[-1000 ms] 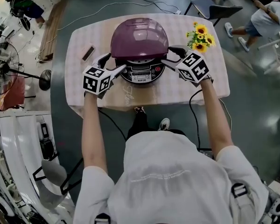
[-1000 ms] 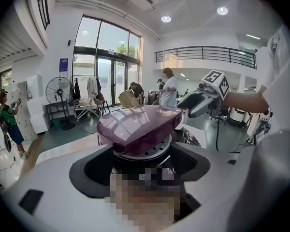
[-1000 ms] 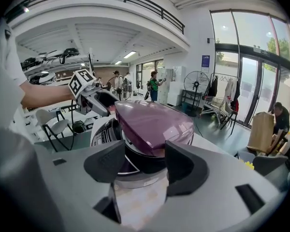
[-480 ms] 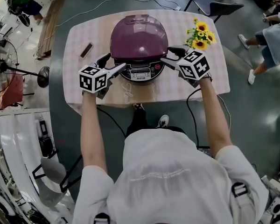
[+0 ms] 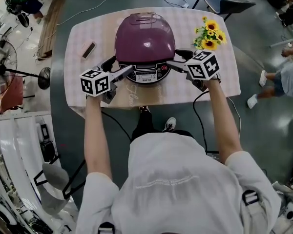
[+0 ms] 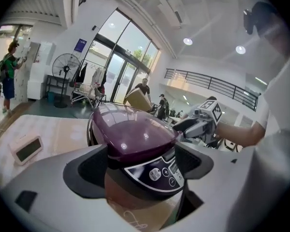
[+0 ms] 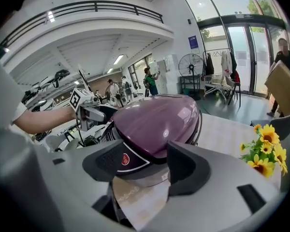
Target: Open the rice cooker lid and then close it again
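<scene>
Purple glossy domed rice cooker (image 5: 145,38) on pale checked tablecloth (image 5: 95,30)

Purple rice cooker (image 5: 145,40) on checked table (image 5: 224,77)

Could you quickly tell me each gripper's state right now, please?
Left gripper: open, jaws just widened; front of the rice cooker between them, not gripped.
Right gripper: open, jaws just widened; rice cooker between them, not gripped.

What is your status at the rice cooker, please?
Left gripper, right gripper open, jaws just widened, rice cooker between each pair, unclamped. Lid shut. Sunflowers beside it, clear.
</scene>
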